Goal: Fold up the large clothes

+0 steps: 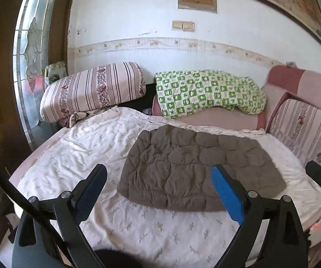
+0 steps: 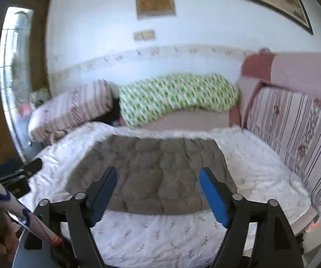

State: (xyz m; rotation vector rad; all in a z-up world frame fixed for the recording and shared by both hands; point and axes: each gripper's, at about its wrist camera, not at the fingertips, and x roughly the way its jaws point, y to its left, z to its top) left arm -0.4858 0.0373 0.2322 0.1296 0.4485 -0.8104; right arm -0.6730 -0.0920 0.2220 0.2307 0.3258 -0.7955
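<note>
White floral bedding (image 1: pixel 75 147) covers the bed; a folded brown quilted garment (image 1: pixel 194 167) lies flat at its middle. Both the left gripper (image 1: pixel 158 192) and right gripper (image 2: pixel 158 192) hang above it, jaws apart, empty.

right wrist view motion-blurred, framed painting (image 1: pixel 279 2) cropped

Soft daylight comes in from the glass door panel (image 1: pixel 32 67) on the left, and the white wall (image 1: pixel 127 17) looks bright, a little washed out. Shadows on the bed sheet (image 1: pixel 75 147) are weak. The left wrist picture is sharp; the right wrist picture is smeared by motion blur, strongest on the green checked quilt (image 2: pixel 178 96). Both fisheye views bend straight lines and go dark at the corners
</note>
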